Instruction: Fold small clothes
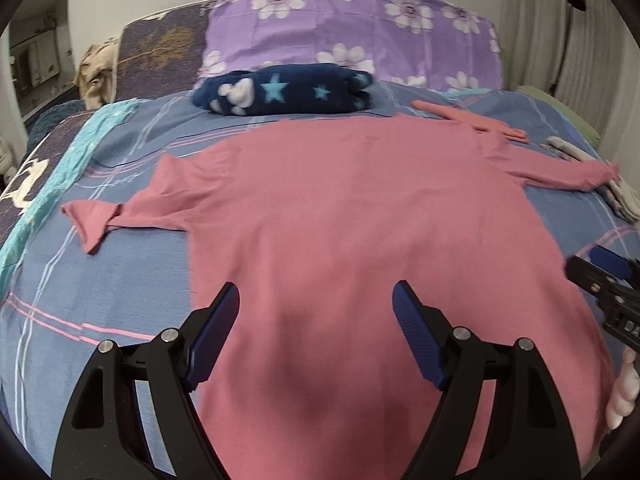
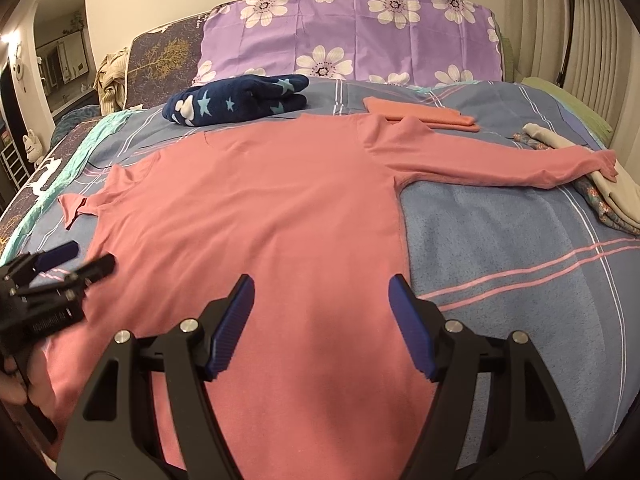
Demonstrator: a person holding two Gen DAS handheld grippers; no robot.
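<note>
A shirt point(image 2: 256, 216) is lying spread on the bed point(image 2: 500, 248); a folded blanket point(image 2: 236, 100) is sitting beyond it, pillows point(image 2: 352, 36) farther back, folded clothes point(image 2: 600, 188) lying right.

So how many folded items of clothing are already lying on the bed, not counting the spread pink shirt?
3: the navy star fleece by the purple pillow, the folded salmon piece beyond the collar, the grey-and-floral stack under the right cuff. More may lie out of view.
</note>
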